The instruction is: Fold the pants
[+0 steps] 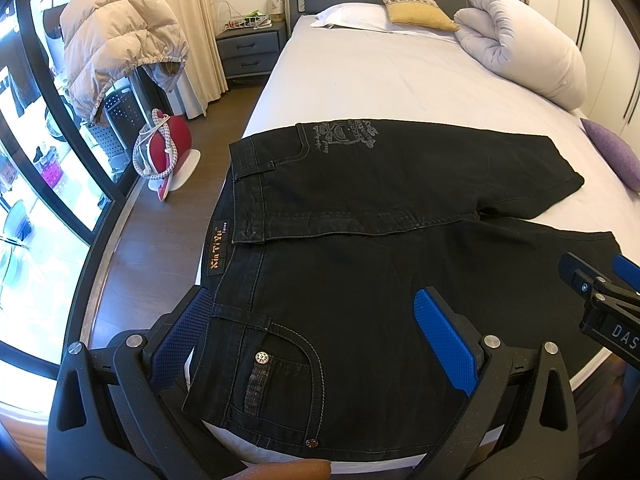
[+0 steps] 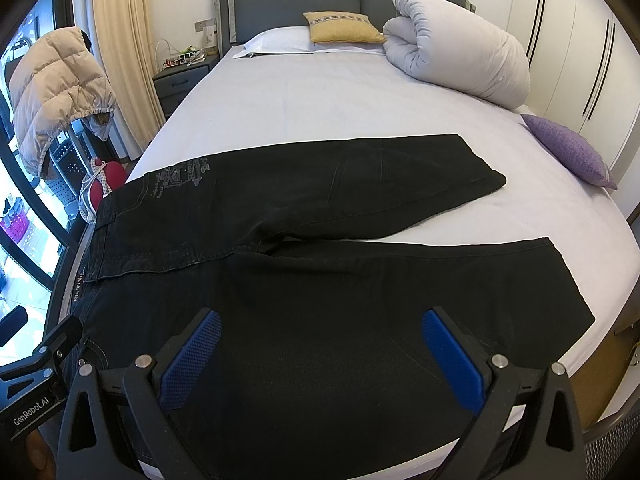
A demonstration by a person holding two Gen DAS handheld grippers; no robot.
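Both grippers hover at the foot-side edge of the bed, poised over the near half of the garment. The left gripper (image 1: 316,344) has its jaws spread wide and empty, its blue pads (image 1: 444,344) straddling the waistband corner and front pocket (image 1: 280,372), a placement that suits a grasp on the near waist edge; whether the pads touch the cloth cannot be told. The right gripper (image 2: 320,360) is likewise wide open and holds nothing, its fingers (image 2: 452,360) framing the near leg (image 2: 400,288) partway toward the hem, so that the two tools bracket one long side of the garment. The black pants (image 1: 360,240) lie flat and face up across the bed (image 2: 320,96), waistband toward the left edge by the floor (image 1: 160,240), legs running to the right and splayed in a narrow V with sheet showing between them; this spread layout exposes the near leg for folding over the far leg (image 2: 360,176), a step judged not yet begun. The far hip carries a pale printed motif (image 1: 344,136). Beyond the pants the sheet lies bare up to a purple cushion (image 2: 568,152) at the right margin, a rolled white duvet (image 2: 460,52), a yellow cushion (image 2: 340,26) and a pillow (image 2: 276,42) at the headboard (image 2: 300,0). A beige down jacket (image 1: 120,48) hangs at left beside the curtain (image 2: 120,40).
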